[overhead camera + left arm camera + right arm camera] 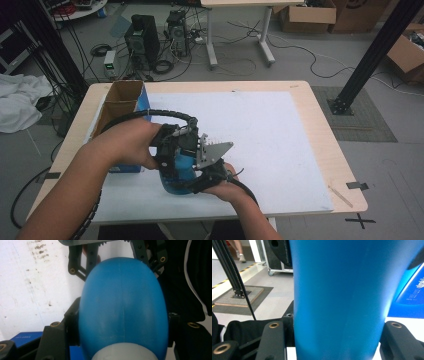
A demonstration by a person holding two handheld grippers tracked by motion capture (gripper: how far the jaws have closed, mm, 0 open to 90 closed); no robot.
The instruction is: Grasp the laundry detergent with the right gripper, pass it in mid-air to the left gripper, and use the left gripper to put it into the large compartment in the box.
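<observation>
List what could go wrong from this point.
1. Both tongs, left and right, clamp the smooth, rounded blue bottle; it could slip or twist if they pull unevenly.
2. The open box stands close by the left hand; a swing could knock it.

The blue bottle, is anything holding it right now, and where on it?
Both grippers hold the blue bottle. The left gripper has its jaws on the rounded sides just above the grey cap end; the right gripper clamps the straight body.
</observation>
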